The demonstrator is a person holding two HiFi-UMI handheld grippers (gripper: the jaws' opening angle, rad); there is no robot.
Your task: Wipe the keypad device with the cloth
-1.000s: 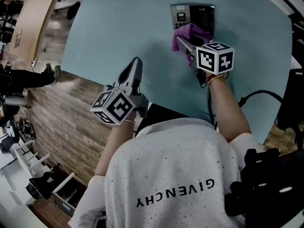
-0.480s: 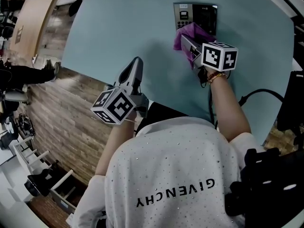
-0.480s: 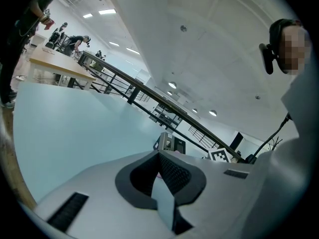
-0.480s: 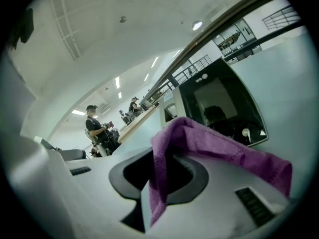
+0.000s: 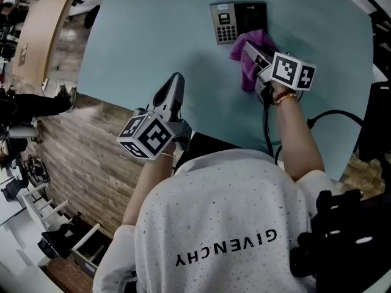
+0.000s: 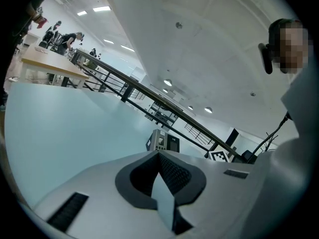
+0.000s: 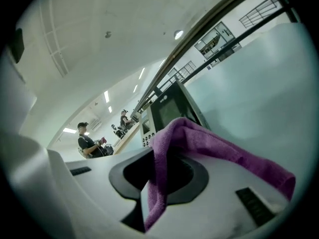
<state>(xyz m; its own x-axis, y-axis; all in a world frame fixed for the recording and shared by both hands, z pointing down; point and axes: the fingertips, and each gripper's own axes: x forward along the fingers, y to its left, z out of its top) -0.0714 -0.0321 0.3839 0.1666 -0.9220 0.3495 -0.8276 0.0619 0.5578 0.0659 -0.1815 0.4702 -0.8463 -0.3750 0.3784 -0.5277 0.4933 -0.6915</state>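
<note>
Blue table [image 5: 153,47], cloth [image 5: 247,72] in right fingers [image 7: 214,183] slid off keypad device [image 5: 235,22], left fingers [image 6: 99,183] closed.

Keypad device [image 5: 238,22] upper centre on the panel [image 5: 153,41]; cloth [image 5: 250,66] just below-right of it, perhaps touching, held in the right gripper [image 5: 253,52]; left gripper [image 5: 174,83] lower left, well apart

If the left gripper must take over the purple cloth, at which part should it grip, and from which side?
Probably the loose tail of the cloth, trailing free beside the right gripper, on the person's side. Come from the left: the right gripper clamps the upper fold, and the keypad device lies just beyond. The left gripper, now shut, must open first.
</note>
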